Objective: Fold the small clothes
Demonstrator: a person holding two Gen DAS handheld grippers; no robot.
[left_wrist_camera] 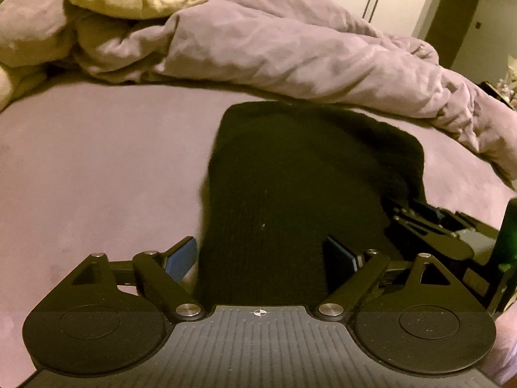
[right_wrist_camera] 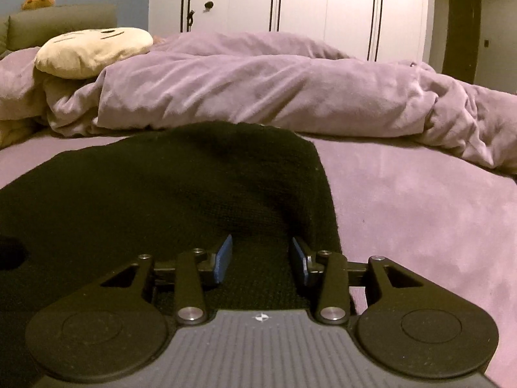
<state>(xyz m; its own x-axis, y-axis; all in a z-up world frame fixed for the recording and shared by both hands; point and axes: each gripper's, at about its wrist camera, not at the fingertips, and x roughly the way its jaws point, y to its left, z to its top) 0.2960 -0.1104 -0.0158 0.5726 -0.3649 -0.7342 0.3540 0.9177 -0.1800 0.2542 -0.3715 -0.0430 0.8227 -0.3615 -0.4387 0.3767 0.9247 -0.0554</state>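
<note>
Left wrist view: mounted behind the left gripper (left_wrist_camera: 260,258), looking forward and steeply down along its fingers (left_wrist_camera: 182,258), close over the black knitted garment (left_wrist_camera: 307,168) on the bed (left_wrist_camera: 97,168). Right wrist view: behind the right gripper (right_wrist_camera: 261,258), set lower and nearer level, facing across the bed toward the white wardrobe (right_wrist_camera: 307,0). Both views share the garment, the rumpled duvet (right_wrist_camera: 258,90) and the cream plush pillow (right_wrist_camera: 93,48). What appears to be the right gripper shows at the left view's right edge.
</note>
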